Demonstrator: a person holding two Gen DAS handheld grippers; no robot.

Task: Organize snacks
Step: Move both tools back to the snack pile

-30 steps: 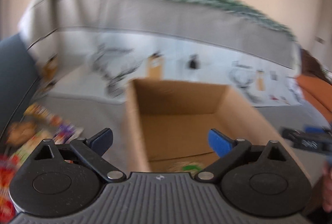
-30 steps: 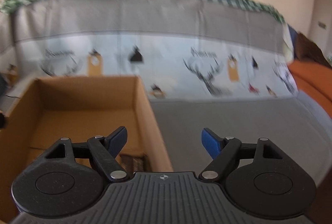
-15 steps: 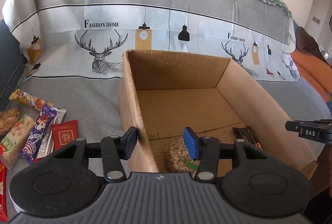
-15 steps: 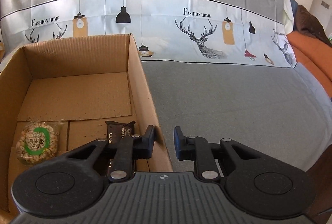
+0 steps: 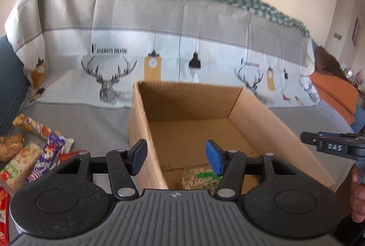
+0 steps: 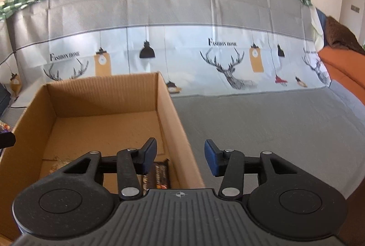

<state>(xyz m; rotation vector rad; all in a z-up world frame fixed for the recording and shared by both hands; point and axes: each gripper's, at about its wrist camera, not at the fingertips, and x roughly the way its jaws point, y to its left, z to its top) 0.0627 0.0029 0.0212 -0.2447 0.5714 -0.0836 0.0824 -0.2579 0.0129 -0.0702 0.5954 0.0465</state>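
straddling the two long walls of the cardboard box (image 5: 269, 123), both tools sit at its near end with nothing pinched. the left gripper (image 5: 175, 158) has its jaws partly apart after just opening a little, one blue pad outside the box's left wall and the other over the inside; the wall stands between them but neither pad seems to press on it. the right gripper (image 6: 180, 158) has likewise just been opening, its jaws moderately apart astride the box's right wall, also with no visible contact.

two snacks already lie on the box floor at its near end: a round bag of puffed grain (image 5: 200, 178) towards the left wall and a dark wrapped bar (image 6: 159, 175) against the right wall. the remaining snack packets (image 5: 34, 154) are scattered on the grey sofa cover (image 6: 262, 127) beyond the box's left wall, near the cover's left edge, so the sorting looks only begun.

the likely step is fetching the next packet with the left tool. to do it well, lift clear of the box wall first so the cardboard is not dragged, open wider before swinging left, and come down on one packet at the pile's edge rather than where wrappers overlap. grip across the narrow width; these wrappers are probably slippery and crushable, so a gentle close suits. keep the right tool near its wall to steady the box.
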